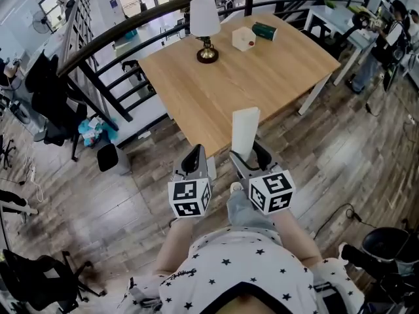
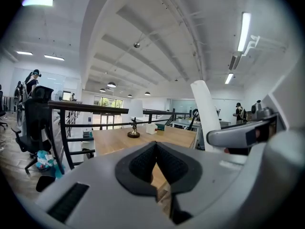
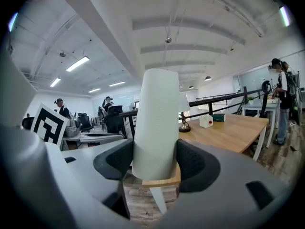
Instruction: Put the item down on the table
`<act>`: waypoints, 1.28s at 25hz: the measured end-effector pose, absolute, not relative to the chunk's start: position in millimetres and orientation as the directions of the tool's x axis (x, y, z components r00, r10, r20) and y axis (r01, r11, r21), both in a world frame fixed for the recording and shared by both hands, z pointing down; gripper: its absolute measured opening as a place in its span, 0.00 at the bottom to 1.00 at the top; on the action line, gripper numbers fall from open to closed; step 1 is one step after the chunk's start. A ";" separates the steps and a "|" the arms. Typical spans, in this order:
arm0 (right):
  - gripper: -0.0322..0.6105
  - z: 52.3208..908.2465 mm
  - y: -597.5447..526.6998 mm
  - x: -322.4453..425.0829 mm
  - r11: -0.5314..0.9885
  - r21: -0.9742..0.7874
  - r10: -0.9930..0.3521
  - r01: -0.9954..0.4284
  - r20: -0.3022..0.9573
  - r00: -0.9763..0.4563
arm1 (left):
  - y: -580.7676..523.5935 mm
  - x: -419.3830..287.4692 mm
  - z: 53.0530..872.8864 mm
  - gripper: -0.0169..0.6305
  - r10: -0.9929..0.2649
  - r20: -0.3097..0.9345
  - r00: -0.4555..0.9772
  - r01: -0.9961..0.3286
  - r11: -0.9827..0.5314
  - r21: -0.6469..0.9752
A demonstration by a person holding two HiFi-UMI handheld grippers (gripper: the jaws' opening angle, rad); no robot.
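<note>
A tall white roll (image 1: 245, 131) (image 3: 157, 123) stands upright between the jaws of my right gripper (image 1: 247, 157) (image 3: 156, 162), which is shut on its lower part. In the head view the roll hangs just over the near corner of the wooden table (image 1: 262, 77). My left gripper (image 1: 194, 159) (image 2: 156, 166) is beside it to the left, short of the table's near edge, jaws closed together on nothing. The left gripper view also shows the white roll (image 2: 205, 114) at its right.
At the table's far end stand a white-shaded lamp (image 1: 205, 28), a small white box (image 1: 243, 38) and a dark green box (image 1: 265, 31). A black railing (image 1: 124, 38) curves past the table's left and far sides. Office chairs (image 1: 49, 97) stand at left, white desks (image 1: 340, 18) at right.
</note>
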State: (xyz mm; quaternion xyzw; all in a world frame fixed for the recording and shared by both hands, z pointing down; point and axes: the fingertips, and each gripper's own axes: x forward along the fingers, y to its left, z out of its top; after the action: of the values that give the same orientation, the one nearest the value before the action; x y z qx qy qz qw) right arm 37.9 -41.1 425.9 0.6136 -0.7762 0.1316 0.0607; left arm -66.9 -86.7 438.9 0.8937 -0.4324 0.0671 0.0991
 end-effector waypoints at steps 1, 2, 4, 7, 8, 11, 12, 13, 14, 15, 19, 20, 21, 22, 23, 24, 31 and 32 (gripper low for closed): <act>0.48 425.2 -54.3 42.1 0.220 -0.125 -0.935 -0.967 0.256 -0.246 | -98.7 -63.3 438.9 0.04 -0.765 0.207 0.610 -0.791 -0.600 0.117; 0.48 424.1 -67.8 46.5 0.228 -0.121 -0.933 -0.966 0.257 -0.252 | -111.3 -59.3 438.1 0.04 -0.770 0.207 0.603 -0.797 -0.593 0.115; 0.48 421.9 -94.4 55.4 0.244 -0.116 -0.928 -0.963 0.260 -0.267 | -135.6 -50.4 434.7 0.04 -0.780 0.206 0.591 -0.806 -0.581 0.113; 0.48 419.5 -131.4 68.5 0.267 -0.113 -0.919 -0.957 0.268 -0.289 | -167.7 -35.4 430.0 0.04 -0.789 0.201 0.581 -0.814 -0.570 0.115; 0.48 418.8 -143.2 72.2 0.277 -0.110 -0.916 -0.955 0.271 -0.296 | -178.1 -31.0 428.8 0.04 -0.792 0.200 0.576 -0.817 -0.565 0.116; 0.48 418.1 -178.0 81.5 0.310 -0.100 -0.905 -0.946 0.275 -0.325 | -208.6 -19.4 426.6 0.04 -0.807 0.198 0.557 -0.831 -0.543 0.122; 0.48 418.7 -188.9 84.1 0.322 -0.099 -0.900 -0.942 0.278 -0.337 | -217.7 -15.9 426.6 0.04 -0.812 0.199 0.550 -0.835 -0.536 0.123; 0.48 419.9 -199.1 86.4 0.334 -0.099 -0.894 -0.937 0.282 -0.349 | -225.9 -12.9 426.8 0.04 -0.817 0.199 0.542 -0.840 -0.528 0.123; 0.48 421.5 -208.8 88.1 0.348 -0.099 -0.887 -0.932 0.286 -0.362 | -233.5 -10.5 427.2 0.04 -0.822 0.199 0.533 -0.846 -0.519 0.124; 0.48 423.5 -218.0 89.2 0.364 -0.099 -0.879 -0.926 0.291 -0.376 | -240.5 -8.9 427.9 0.04 -0.829 0.199 0.523 -0.852 -0.507 0.126; 0.48 433.4 -250.6 91.6 0.425 -0.098 -0.846 -0.900 0.311 -0.433 | -265.8 -7.1 434.7 0.04 -0.860 0.203 0.469 -0.883 -0.449 0.138; 0.48 436.6 -257.6 92.6 0.439 -0.097 -0.837 -0.893 0.317 -0.446 | -271.1 -7.0 437.3 0.04 -0.867 0.207 0.454 -0.891 -0.433 0.141; 0.48 440.6 -263.9 93.7 0.453 -0.097 -0.827 -0.886 0.325 -0.458 | -275.6 -6.9 440.1 0.04 -0.874 0.211 0.438 -0.898 -0.415 0.145; 0.48 444.9 -270.0 95.0 0.468 -0.099 -0.816 -0.878 0.334 -0.472 | -279.9 -6.6 443.1 0.04 -0.880 0.216 0.422 -0.905 -0.397 0.151; 0.48 449.4 -276.3 96.6 0.482 -0.101 -0.804 -0.871 0.343 -0.485 | -284.1 -5.8 445.7 0.04 -0.886 0.220 0.408 -0.912 -0.380 0.156; 0.48 454.1 -282.7 98.5 0.493 -0.104 -0.794 -0.864 0.351 -0.496 | -288.6 -4.5 448.0 0.04 -0.891 0.223 0.395 -0.917 -0.366 0.161; 0.48 490.3 -318.2 104.5 0.529 -0.121 -0.737 -0.840 0.425 -0.526 | -304.9 -4.7 458.6 0.04 -0.907 0.255 0.336 -0.939 -0.301 0.167; 0.48 496.3 -322.3 104.8 0.529 -0.125 -0.729 -0.840 0.439 -0.525 | -305.4 -6.8 459.7 0.04 -0.908 0.262 0.328 -0.942 -0.292 0.167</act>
State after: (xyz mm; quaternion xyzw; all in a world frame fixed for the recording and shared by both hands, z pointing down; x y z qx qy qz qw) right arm 104.8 -322.3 496.3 0.4573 -0.8578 0.1630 0.1689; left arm -6.8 -305.4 459.7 0.8015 -0.5768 0.0584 0.1462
